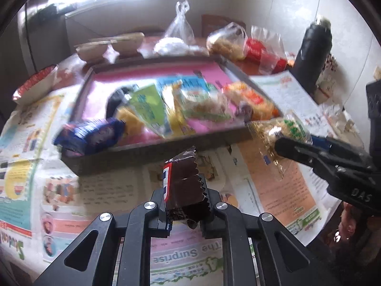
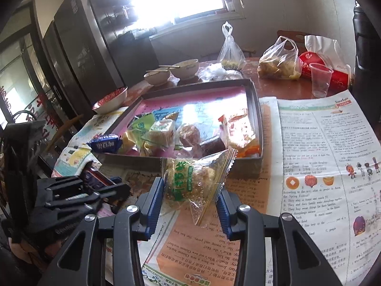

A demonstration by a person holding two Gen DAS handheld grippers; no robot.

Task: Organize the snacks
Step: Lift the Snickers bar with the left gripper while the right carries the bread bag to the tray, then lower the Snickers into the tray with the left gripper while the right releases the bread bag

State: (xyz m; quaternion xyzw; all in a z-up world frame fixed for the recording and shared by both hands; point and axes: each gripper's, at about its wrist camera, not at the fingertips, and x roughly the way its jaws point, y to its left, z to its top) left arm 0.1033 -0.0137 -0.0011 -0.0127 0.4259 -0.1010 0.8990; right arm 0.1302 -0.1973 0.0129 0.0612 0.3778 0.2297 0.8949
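My left gripper [image 1: 184, 200] is shut on a brown chocolate bar [image 1: 183, 176], which stands upright between the jaws above the newspaper. Just beyond it is a dark tray with a pink lining [image 1: 152, 153], holding several wrapped snacks, among them a blue biscuit pack [image 1: 92, 135] at its near left corner. My right gripper [image 2: 190, 190] is shut on a clear packet with a green label [image 2: 190, 178], lifted in front of the tray's near wall [image 2: 133, 160]. In the left wrist view that packet [image 1: 283, 128] hangs at the tray's near right corner.
Newspaper [image 2: 321, 143] covers the round table. Behind the tray stand two bowls with chopsticks [image 2: 183, 68], plastic bags [image 2: 278, 62], a red tissue pack [image 2: 333, 71] and a clear cup [image 2: 320, 81]. A black bottle [image 1: 312, 54] stands at the right, a red-rimmed bowl [image 2: 110, 101] at the left.
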